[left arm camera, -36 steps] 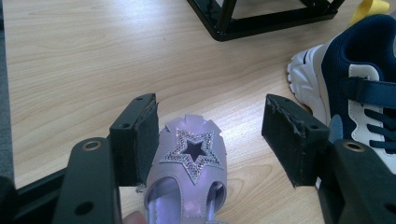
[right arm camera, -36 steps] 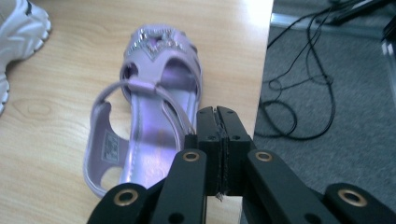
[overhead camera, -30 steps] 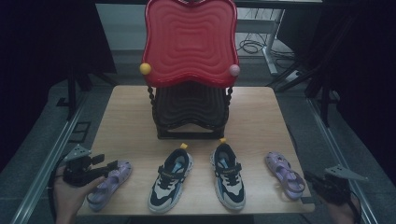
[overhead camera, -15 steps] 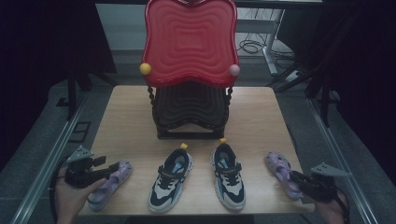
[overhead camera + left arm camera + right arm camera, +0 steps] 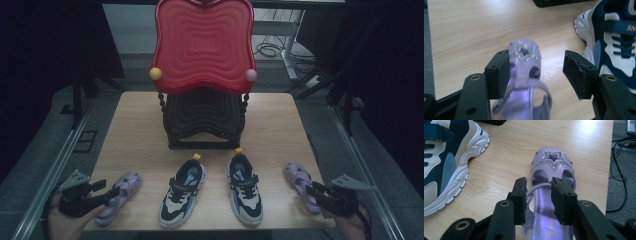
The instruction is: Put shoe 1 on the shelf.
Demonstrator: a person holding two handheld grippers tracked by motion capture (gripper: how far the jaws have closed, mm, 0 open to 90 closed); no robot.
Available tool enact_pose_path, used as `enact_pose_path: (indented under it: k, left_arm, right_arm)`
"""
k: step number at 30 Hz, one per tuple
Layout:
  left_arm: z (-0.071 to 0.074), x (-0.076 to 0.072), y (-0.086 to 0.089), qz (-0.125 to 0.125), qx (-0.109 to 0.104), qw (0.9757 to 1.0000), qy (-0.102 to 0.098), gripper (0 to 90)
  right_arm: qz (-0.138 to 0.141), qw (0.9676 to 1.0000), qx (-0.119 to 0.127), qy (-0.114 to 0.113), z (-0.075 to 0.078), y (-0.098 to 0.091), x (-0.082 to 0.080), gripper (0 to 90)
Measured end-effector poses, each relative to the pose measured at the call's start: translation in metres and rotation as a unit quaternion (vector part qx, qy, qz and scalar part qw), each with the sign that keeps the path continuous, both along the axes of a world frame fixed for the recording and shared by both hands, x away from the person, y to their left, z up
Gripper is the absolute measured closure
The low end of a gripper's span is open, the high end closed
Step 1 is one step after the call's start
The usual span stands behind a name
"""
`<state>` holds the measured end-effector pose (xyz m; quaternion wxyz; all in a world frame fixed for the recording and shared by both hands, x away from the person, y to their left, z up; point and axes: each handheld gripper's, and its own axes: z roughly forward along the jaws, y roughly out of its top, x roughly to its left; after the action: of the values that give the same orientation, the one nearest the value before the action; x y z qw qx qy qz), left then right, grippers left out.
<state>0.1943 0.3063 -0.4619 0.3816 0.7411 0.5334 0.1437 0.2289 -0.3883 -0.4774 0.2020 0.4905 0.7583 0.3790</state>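
Two purple star sandals lie at the near corners of the wooden table [image 5: 135,130]. My left gripper [image 5: 107,191] [image 5: 536,65] is open around the left sandal [image 5: 122,187] [image 5: 524,62]. One pad rests against the sandal's side and the other stands well clear of it. My right gripper [image 5: 312,192] [image 5: 539,187] sits over the heel end of the right sandal [image 5: 297,177] [image 5: 552,165]. Its jaws have just been opening. The sandal's strap lies between the pads, and neither presses on it.
A pair of navy and white sneakers [image 5: 183,192] [image 5: 245,187] stands between the sandals, toes towards a small chair with a red back [image 5: 202,45] and a dark seat [image 5: 205,117]. One sneaker sits close beside each gripper [image 5: 614,42] [image 5: 444,157].
My right gripper has slid a little left onto the right sandal's heel end and its jaws have parted. My left gripper has shifted slightly back along the left sandal.
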Motion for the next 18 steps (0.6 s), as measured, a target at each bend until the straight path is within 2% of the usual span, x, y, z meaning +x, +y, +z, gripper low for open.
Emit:
enact_pose_path:
  k: [6, 9, 13, 18]
  left_arm:
    - [-0.001, -0.023, 0.005, -0.001, 0.004, 1.0, -0.004, 45.8]
    - [-0.006, -0.03, 0.005, -0.012, 0.004, 0.9999, 0.009, 52.8]
    - [-0.017, -0.027, -0.001, -0.026, 0.009, 0.999, 0.034, 58.5]
    - [-0.026, -0.02, -0.008, -0.038, 0.023, 0.9976, 0.054, 65.6]
  right_arm:
    - [-0.002, 1.0, 0.0, -0.006, 0.002, 0.001, -0.002, 61.8]
    - [-0.001, 1.0, 0.0, -0.007, 0.002, 0.002, -0.002, 61.6]
    - [-0.003, 1.0, 0.002, -0.007, 0.001, 0.001, -0.002, 61.2]
    - [-0.006, 0.9999, 0.002, -0.012, 0.002, 0.0, -0.003, 60.7]
